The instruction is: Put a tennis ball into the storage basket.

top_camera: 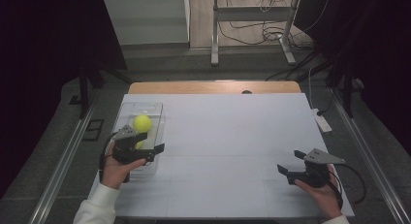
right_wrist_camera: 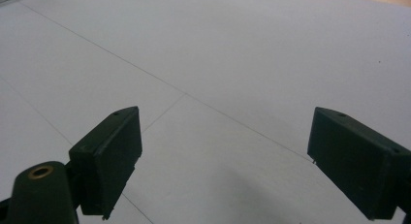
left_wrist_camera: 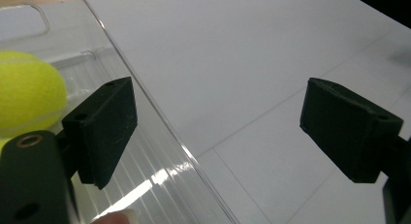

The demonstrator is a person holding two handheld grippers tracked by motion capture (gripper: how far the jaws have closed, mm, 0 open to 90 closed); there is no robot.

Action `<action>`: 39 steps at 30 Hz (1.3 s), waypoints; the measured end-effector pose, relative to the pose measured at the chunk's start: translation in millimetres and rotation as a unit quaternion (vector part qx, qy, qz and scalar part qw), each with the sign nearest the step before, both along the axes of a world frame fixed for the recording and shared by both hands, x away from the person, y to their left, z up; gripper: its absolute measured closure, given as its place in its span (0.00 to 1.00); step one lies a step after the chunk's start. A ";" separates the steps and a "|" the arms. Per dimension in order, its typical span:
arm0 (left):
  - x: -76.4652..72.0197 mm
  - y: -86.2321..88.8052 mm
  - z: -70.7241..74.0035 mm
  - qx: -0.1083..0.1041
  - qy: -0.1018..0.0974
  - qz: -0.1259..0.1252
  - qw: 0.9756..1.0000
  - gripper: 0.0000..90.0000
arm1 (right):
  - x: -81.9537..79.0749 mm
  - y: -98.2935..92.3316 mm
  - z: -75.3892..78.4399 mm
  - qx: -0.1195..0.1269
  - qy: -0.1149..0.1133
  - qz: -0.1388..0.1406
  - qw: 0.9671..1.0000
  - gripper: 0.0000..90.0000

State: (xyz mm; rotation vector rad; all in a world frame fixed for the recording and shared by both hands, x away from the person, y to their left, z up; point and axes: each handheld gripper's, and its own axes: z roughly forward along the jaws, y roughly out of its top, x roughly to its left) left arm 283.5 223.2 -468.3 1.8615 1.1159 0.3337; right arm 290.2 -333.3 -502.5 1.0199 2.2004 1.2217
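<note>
Nearest the lens in the left gripper view, my left gripper (left_wrist_camera: 218, 132) stands with its jaws wide apart and nothing between the pads; one jaw hangs over the clear plastic bin (left_wrist_camera: 160, 112), the other over bare table outside its wall. Just beyond the inner jaw sits the yellow-green tennis ball (left_wrist_camera: 29, 95), inside the bin and apart from the pad. From the high view, that ball (top_camera: 142, 122) lies toward the far part of the bin (top_camera: 145, 107) at the table's left, with a second yellow shape (top_camera: 139, 144) nearer me, largely hidden behind my left gripper (top_camera: 149, 147); I cannot tell whether it is another ball. My right gripper (top_camera: 290, 162) rests well apart at the table's right, jaws likewise spread and empty over the white tabletop (right_wrist_camera: 242, 49). I judge the ball work at a pause: a ball is in the bin, neither gripper carries anything. The bin's floor ribs blur under glare, and the ball is cut off at the frame's left edge.
</note>
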 end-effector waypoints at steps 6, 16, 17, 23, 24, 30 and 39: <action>-13.3 -1.0 -10.9 0.003 0.001 -0.003 1.000 0.16 | -0.8 0.2 1.2 0.006 -0.002 0.004 1.000 0.14; -26.8 -1.4 -26.4 0.015 -0.004 -0.005 1.000 0.16 | -2.1 2.3 3.4 0.014 -0.006 0.009 1.000 0.14; -26.6 -1.7 -26.6 0.015 -0.005 -0.005 1.000 0.16 | -2.1 2.4 3.2 0.013 -0.005 0.009 1.000 0.14; -25.5 -3.3 -26.8 0.017 -0.007 -0.006 1.000 0.16 | -1.7 1.3 2.7 0.016 -0.005 0.008 1.000 0.14; -25.2 -3.5 -27.0 0.017 -0.007 -0.006 1.000 0.16 | -1.8 1.3 2.7 0.016 -0.005 0.007 1.000 0.14; -24.2 -4.7 -26.8 0.019 -0.006 -0.007 1.000 0.16 | -2.7 1.2 2.9 0.015 -0.005 0.007 1.000 0.14; -24.2 -5.2 -26.7 0.027 -0.011 -0.004 1.000 0.16 | -2.4 1.2 2.5 0.014 -0.005 0.007 1.000 0.14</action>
